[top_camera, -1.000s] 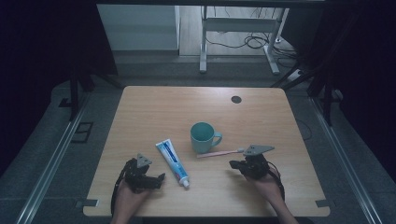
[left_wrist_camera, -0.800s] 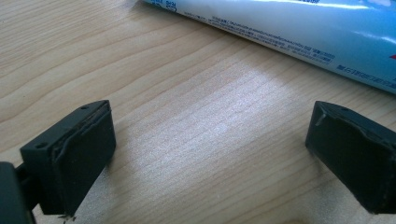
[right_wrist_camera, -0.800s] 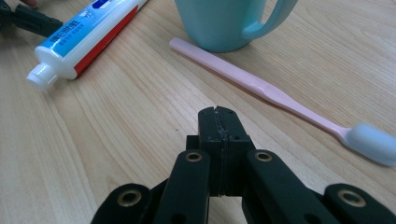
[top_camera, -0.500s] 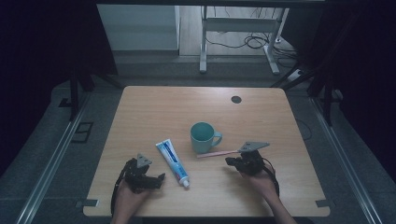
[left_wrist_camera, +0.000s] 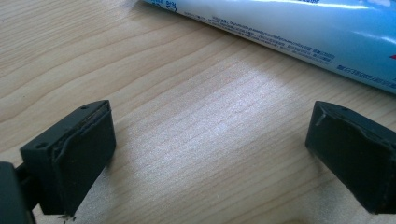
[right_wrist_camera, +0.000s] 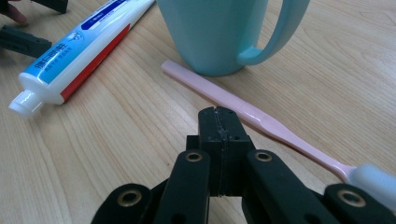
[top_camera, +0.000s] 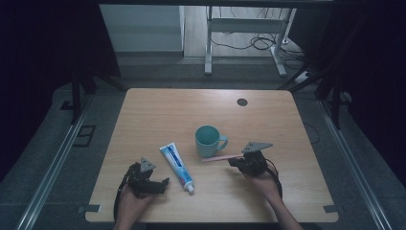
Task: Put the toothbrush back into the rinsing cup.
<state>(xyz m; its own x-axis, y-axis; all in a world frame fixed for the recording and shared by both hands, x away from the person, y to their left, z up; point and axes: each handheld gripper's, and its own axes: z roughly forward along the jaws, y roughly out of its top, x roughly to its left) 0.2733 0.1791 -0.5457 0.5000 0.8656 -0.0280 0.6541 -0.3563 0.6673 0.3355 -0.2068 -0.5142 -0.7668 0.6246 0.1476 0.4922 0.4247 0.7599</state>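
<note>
A teal mug (top_camera: 209, 140) stands mid-table, with a pink toothbrush (top_camera: 218, 157) lying just in front of it. A blue-and-white toothpaste tube (top_camera: 176, 166) lies to their left, cap toward the near edge. My right gripper (top_camera: 233, 162) rests low beside the toothbrush's bristle end. In the right gripper view its jaws (right_wrist_camera: 218, 122) are shut with nothing between them, and the toothbrush (right_wrist_camera: 261, 122) runs past on their right, in front of the mug (right_wrist_camera: 215, 32). My left gripper (top_camera: 162, 184) sits left of the tube, open (left_wrist_camera: 210, 154) over bare wood, with the toothpaste tube (left_wrist_camera: 289, 32) beyond its fingertips.
The wooden table (top_camera: 158, 110) has a dark round grommet (top_camera: 242, 102) near its far edge. Metal rails run along the floor on both sides, and a desk frame with cables stands beyond the table.
The right gripper has shifted slightly left toward the toothbrush and mug. The left gripper has stayed where it was.
</note>
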